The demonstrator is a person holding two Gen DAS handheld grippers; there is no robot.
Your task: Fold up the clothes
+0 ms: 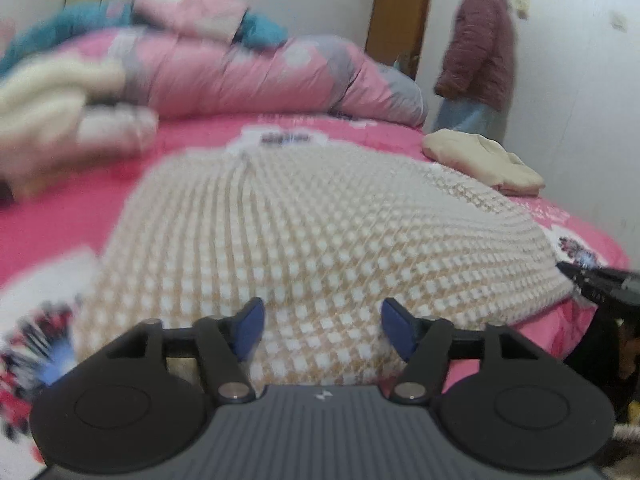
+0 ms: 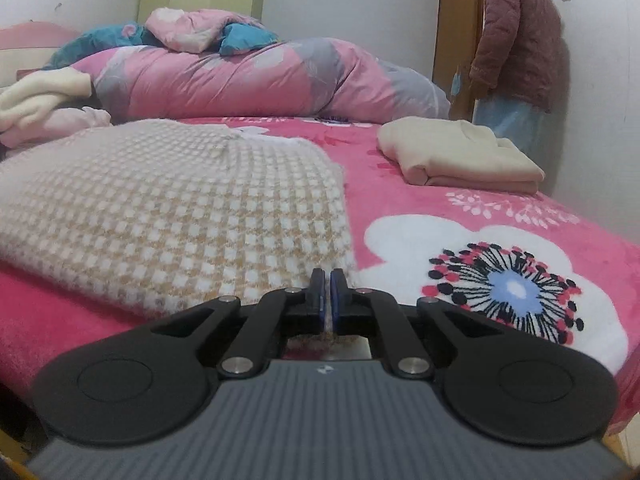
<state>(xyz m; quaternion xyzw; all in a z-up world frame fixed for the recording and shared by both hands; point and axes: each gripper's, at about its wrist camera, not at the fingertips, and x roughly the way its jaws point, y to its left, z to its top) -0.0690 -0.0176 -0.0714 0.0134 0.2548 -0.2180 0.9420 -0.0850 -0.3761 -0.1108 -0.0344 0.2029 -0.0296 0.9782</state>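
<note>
Checked sweater [image 2: 172,208] flat on bed [image 2: 400,200]; right gripper [image 2: 327,298] pinching its near-edge corner; left gripper [image 1: 322,328] wide open, empty, above hem.

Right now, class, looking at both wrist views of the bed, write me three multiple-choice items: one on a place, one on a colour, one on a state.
1. Where does the folded cream garment lie?
A. On the pink bedspread, right of the checked garment
B. On top of the checked garment
C. On the floor

2. What colours is the checked garment?
A. Blue and black
B. Tan and white
C. Green and red

3. How do the two grippers stand?
A. Both open
B. Left shut, right open
C. Left gripper open, right gripper shut on the garment's edge

Answers: 1 A, it sits apart on the spread; 2 B, tan and white squares show in both views; 3 C, the left's pads are wide apart, the right's pinch fabric.
</note>
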